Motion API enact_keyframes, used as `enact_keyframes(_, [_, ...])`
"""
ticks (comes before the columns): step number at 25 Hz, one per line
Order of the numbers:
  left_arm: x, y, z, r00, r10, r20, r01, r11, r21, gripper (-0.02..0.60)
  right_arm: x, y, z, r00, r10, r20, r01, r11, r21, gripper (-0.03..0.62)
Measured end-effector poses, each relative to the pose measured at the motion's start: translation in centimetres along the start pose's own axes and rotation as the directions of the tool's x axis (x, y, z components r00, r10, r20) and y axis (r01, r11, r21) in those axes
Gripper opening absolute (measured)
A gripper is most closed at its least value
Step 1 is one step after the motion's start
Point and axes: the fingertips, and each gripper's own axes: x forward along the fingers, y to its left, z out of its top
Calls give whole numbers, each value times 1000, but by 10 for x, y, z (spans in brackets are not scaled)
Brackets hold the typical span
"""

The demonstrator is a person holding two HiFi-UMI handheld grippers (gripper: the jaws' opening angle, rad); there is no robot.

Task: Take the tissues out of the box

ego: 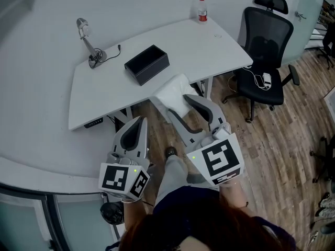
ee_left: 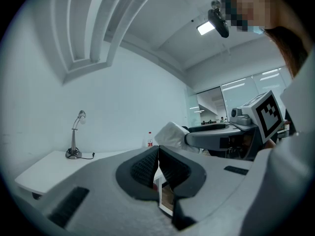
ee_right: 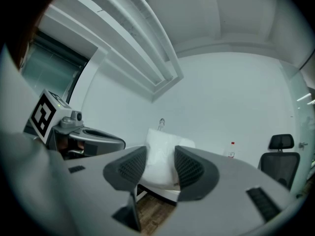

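Note:
An open black box (ego: 147,64) stands on the white desk (ego: 214,48). My right gripper (ego: 180,104) is in front of the desk's near edge, shut on a white wad of tissues (ego: 174,92). In the right gripper view the tissues (ee_right: 161,142) fill the gap between the two ribbed pads of the right gripper (ee_right: 160,157). Lower left in the head view, my left gripper (ego: 139,122) sits below the desk edge. Its pads meet with nothing between them in the left gripper view (ee_left: 157,157), where the tissues (ee_left: 171,133) show off to the right.
A desk lamp (ego: 89,42) stands at the desk's far left and a bottle (ego: 202,9) at its far right corner. A black office chair (ego: 266,48) stands on the wood floor (ego: 277,135) to the right. The person's legs are below the grippers.

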Motion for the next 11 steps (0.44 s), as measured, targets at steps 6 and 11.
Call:
enact_keyframes(6, [2,3,-1,1000,-2,-1,2,1000,-3,21,4,0,0,1000,3,-5,-3,1000,-2,192])
enact_keyframes(11, [4,4,-1,1000,-4,-1,4,1000,-5,21,6,1,-1,1000,5,-3,-5,1000,-2,190])
